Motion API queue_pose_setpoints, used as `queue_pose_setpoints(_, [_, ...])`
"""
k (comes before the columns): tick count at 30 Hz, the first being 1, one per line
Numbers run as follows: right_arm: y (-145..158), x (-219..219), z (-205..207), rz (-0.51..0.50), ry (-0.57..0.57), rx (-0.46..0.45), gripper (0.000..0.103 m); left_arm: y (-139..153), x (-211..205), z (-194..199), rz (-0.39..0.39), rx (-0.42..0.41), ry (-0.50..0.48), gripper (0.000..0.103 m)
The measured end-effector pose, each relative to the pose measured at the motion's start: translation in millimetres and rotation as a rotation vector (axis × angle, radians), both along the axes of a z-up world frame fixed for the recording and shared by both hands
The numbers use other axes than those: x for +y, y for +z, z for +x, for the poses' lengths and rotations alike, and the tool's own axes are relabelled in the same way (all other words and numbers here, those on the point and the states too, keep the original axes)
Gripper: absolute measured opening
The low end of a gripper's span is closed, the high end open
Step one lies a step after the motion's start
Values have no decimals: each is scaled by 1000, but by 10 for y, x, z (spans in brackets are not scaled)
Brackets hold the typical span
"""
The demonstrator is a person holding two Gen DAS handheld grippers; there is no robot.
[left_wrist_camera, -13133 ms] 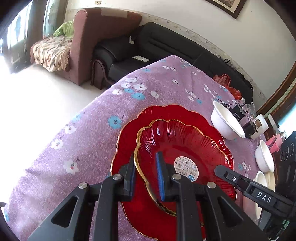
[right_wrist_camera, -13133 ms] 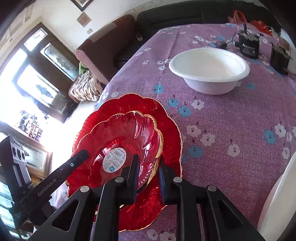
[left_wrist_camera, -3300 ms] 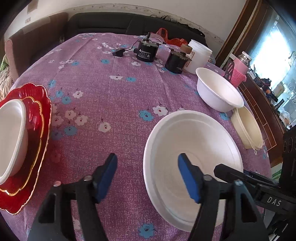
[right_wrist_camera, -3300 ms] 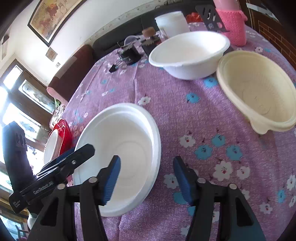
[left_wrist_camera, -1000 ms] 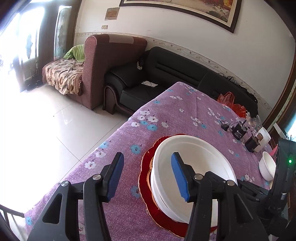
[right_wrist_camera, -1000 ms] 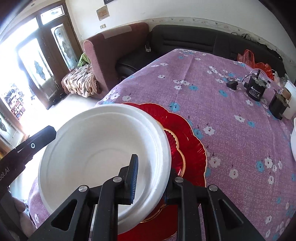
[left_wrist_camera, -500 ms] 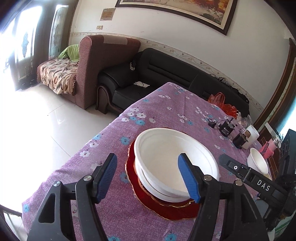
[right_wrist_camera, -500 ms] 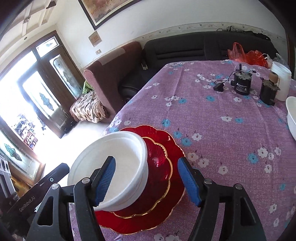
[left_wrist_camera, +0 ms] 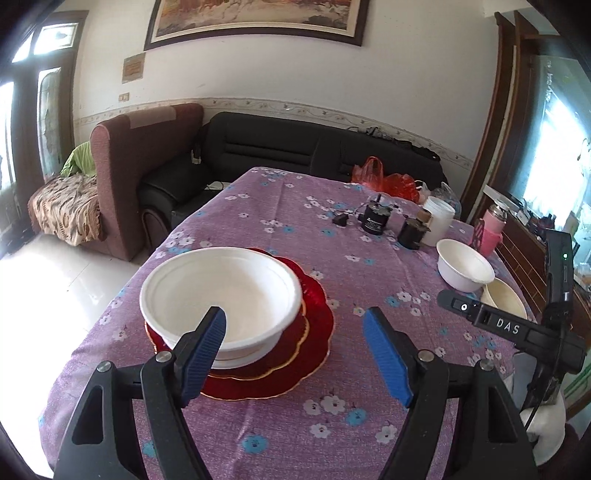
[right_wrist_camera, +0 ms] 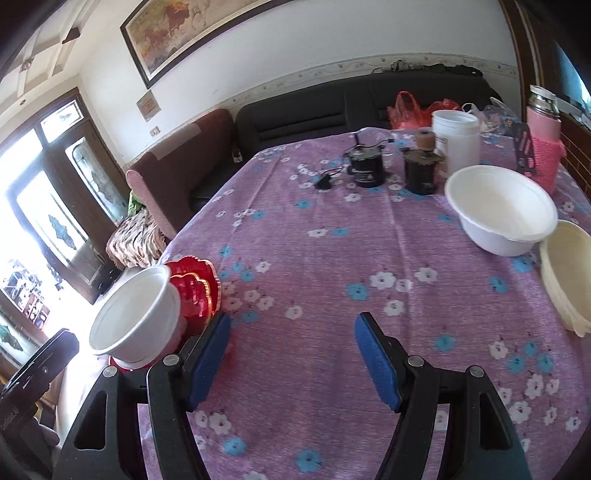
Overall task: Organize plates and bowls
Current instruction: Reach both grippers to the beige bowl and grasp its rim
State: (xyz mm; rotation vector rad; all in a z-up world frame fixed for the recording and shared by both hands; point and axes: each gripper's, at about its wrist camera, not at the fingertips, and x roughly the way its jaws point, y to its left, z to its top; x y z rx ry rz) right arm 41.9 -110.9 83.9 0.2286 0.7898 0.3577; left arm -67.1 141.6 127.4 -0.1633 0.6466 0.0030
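On the purple floral tablecloth [left_wrist_camera: 343, 266], at left, white bowls [left_wrist_camera: 221, 291] sit stacked on red plates [left_wrist_camera: 310, 332]. Left gripper [left_wrist_camera: 295, 354] hovers near them — fingers spread, holding nothing. Right gripper [right_wrist_camera: 291, 354] is likewise spread and empty; a white bowl [right_wrist_camera: 502, 210] and cream bowl [right_wrist_camera: 569, 269] sit far right, touching.

A large framed painting [left_wrist_camera: 255, 16] is hung on the white wall [left_wrist_camera: 406, 85]; a black leather sofa [left_wrist_camera: 295, 151] is placed below; a brown armchair [left_wrist_camera: 125, 147] is seen beside.

The only clear lettering is "DAS", white on the black bar of the right gripper [left_wrist_camera: 511, 326].
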Motion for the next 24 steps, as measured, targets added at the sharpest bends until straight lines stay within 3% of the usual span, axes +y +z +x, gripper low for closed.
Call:
queue_pose_setpoints(6, [20,-1106,-44,-17,-197,-27,74,-60,-302,42,19,30,-46,77])
queue_pose_setpoints(13, [-94,-2450,-16,109,-491,-13,74,-126,-783,171,49,70,-122,77])
queue_pose_setpoints(20, [-368,-3055,304,43,-670,70,74,-129,-1393,366,32,113,-260,77])
queue_pose_setpoints(24, [-683,-3176,456,100,-626,157,71,-204,-1681,451,64,118,-293,77])
